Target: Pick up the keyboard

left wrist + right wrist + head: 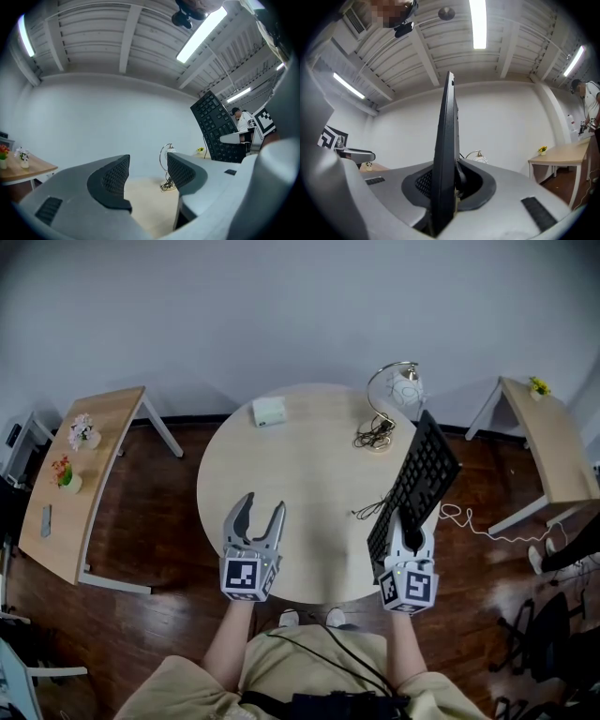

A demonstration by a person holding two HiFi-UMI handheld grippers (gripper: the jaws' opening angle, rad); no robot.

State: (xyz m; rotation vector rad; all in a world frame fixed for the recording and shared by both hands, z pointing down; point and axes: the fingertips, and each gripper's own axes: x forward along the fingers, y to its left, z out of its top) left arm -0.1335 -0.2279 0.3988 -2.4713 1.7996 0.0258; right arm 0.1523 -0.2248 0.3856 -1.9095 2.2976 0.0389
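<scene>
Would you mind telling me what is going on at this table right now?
A person is working with a handheld gripper in each hand. The right gripper is shut on one end of the black keyboard, holding it tilted up off the round table. The left gripper hovers open and empty over the table's near side.

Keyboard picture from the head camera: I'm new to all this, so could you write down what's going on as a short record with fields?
Keyboard: black, raised and tilted, gripped at its near end
Right gripper: jaws closed on the keyboard's edge
Left gripper: jaws apart, nothing between them, over the table
Table: round, light wood
Also on the table: a small white box and a desk lamp at the far side
Task stage: keyboard already picked up
</scene>
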